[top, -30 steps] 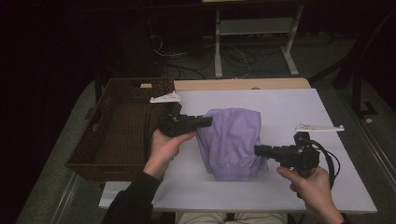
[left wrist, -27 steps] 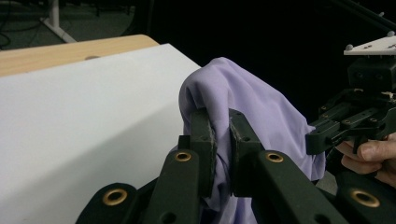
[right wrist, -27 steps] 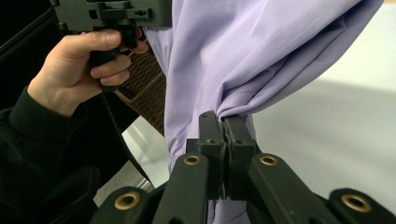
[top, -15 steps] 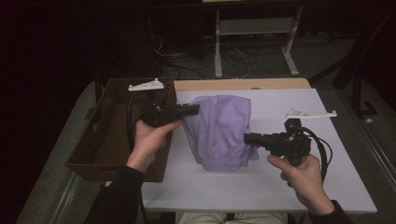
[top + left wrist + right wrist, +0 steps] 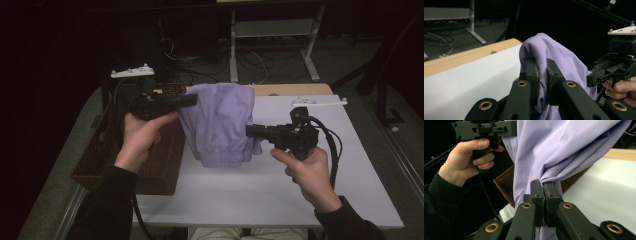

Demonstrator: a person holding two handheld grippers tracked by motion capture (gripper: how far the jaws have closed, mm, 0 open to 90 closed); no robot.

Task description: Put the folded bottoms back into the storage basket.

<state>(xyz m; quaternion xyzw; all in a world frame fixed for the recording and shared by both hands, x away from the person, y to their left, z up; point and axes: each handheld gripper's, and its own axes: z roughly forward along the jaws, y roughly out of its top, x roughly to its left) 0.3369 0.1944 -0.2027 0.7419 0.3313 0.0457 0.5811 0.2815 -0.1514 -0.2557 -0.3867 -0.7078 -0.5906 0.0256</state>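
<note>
We hold a purple garment [image 5: 220,122] in the air between our two grippers, above the white table [image 5: 280,185] and partly over the right edge of the brown wicker basket [image 5: 100,160] that stands at the left side of the table. The left gripper [image 5: 192,100] is clamped on the cloth at its upper left part; in the left gripper view the two black jaws are pressed together with a fold of the purple fabric [image 5: 554,57] pinched between them. The right gripper [image 5: 248,131] is closed on the cloth too, at the right side and lower than the left one; in the right gripper view the jaws meet on a bunched gather of the fabric [image 5: 564,150], and the cloth spreads upward from this point. The garment hangs down from both grips, and its gathered hem is just above the table surface, though we cannot tell whether it touches. The left hand [image 5: 142,132] is over the basket, and the right hand [image 5: 305,167] is over the table, nearer to us. A wooden strip [image 5: 290,90] runs along the far edge of the table.
</note>
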